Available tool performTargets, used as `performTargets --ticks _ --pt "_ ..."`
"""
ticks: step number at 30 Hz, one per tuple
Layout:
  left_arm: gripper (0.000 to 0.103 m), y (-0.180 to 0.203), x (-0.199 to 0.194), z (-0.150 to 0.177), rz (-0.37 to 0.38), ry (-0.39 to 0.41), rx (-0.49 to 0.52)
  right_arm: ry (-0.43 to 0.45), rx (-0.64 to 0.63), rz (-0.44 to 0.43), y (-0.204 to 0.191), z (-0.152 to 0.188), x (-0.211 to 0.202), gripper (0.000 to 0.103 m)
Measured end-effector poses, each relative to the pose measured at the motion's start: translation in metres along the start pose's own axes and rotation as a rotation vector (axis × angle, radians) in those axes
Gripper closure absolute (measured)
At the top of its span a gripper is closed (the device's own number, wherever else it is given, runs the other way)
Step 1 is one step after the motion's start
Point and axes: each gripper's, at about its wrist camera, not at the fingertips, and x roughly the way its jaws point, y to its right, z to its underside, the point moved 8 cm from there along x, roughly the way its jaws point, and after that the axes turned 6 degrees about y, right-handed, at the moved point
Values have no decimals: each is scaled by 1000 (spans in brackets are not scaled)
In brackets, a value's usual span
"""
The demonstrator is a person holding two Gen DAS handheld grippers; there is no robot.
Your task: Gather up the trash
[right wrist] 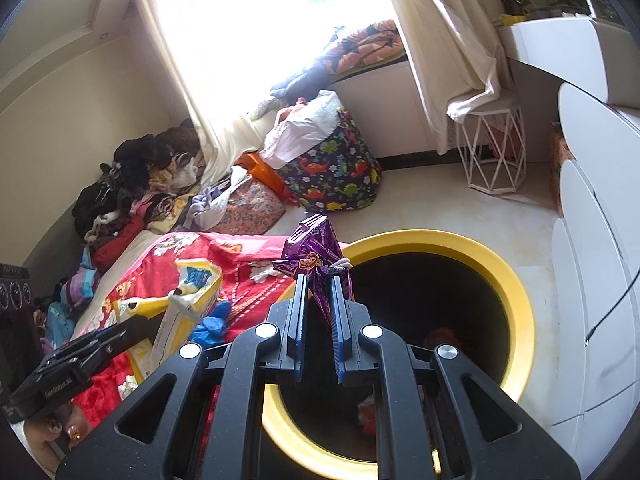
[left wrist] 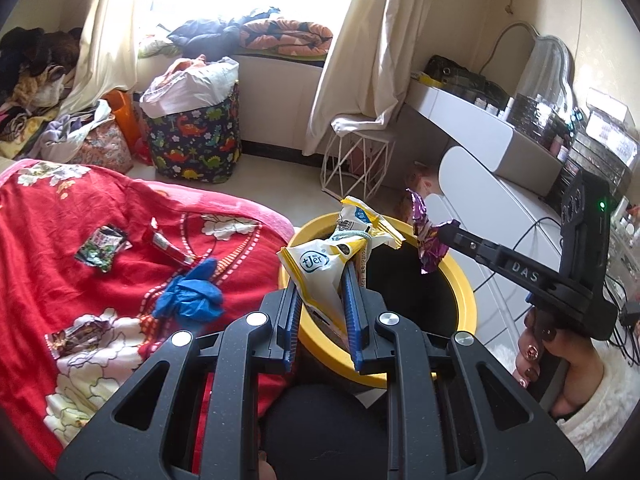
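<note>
My left gripper [left wrist: 322, 276] is shut on a white and yellow snack bag [left wrist: 316, 260], held over the near rim of a yellow-rimmed black bin [left wrist: 464, 280]. From the right, my right gripper [left wrist: 438, 236] reaches above the bin, shut on a crumpled purple foil wrapper [left wrist: 428, 248]. The right wrist view shows that gripper [right wrist: 320, 280] pinching the purple wrapper [right wrist: 314, 252] beside the bin's rim [right wrist: 516, 300], with the snack bag [right wrist: 188, 304] to the left. On the red blanket lie a green wrapper [left wrist: 102, 246], a red wrapper [left wrist: 170, 246], a blue glove [left wrist: 192, 292] and another wrapper [left wrist: 82, 336].
A dinosaur-print basket [left wrist: 196, 144] and a white wire stool [left wrist: 356, 164] stand on the floor beyond the bin. A white dresser [left wrist: 480, 184] with cables lines the right side. A person's hand [left wrist: 536, 344] grips the right tool. Red scraps [right wrist: 440, 338] lie inside the bin.
</note>
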Motion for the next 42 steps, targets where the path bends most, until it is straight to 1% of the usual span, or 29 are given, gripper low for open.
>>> performTargets --ticks 10,14,16,17,18,19,20,21,22,24,25,27,33,42 --pt "89 27 23 16 30 -55 34 -15 66 69 37 6 4 92" --pt "89 33 36 22 37 -81 28 -19 94 88 49 8 6 91" --pt "87 36 44 24 40 -91 26 -17 109 102 55 9 5 91" --pt "86 37 48 24 36 -89 27 -18 119 112 58 9 5 89" --pt "74 38 51 25 39 -92 24 -22 132 122 62 10 5 85" --pt "57 39 55 25 45 -96 15 -25 137 132 65 11 6 82" --pt "51 38 56 24 45 -91 11 -25 143 141 68 12 6 75" --pt "40 39 56 23 44 -86 8 -23 150 146 71 12 5 67" --pt "33 39 56 23 45 -81 5 -20 160 147 73 12 5 65" --pt "25 37 55 22 38 -69 -5 -16 168 150 76 13 5 63" --pt "23 35 54 21 33 -64 -10 -16 167 151 77 13 5 63" --pt "20 29 52 21 16 -55 -22 -15 166 147 78 14 5 58" --pt "15 16 43 14 -23 -31 -50 -23 126 135 70 15 9 50" --pt "13 -4 29 3 -72 14 -63 -17 55 101 42 15 11 41"
